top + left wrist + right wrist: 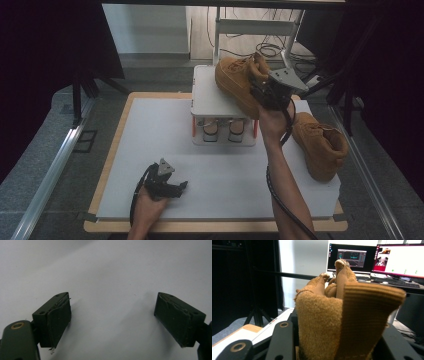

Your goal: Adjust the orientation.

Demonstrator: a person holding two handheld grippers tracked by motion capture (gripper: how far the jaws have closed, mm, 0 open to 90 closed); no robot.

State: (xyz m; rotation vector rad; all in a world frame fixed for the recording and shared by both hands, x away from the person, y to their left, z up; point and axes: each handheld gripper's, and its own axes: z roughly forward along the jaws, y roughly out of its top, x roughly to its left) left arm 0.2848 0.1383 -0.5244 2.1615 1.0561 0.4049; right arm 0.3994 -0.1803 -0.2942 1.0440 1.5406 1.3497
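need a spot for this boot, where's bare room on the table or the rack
The rack top is bare left of the held boot. The white table is bare between the rack and the left gripper. Crowded at right, where the second boot lies.

The left gripper (112, 320) is pointing down at the pale grey table surface (112, 272), its two black jaws standing wide apart with nothing between them. The worn pads (60, 322) are facing each other across the bare gap, and soft shadows are lying beneath both jaws.
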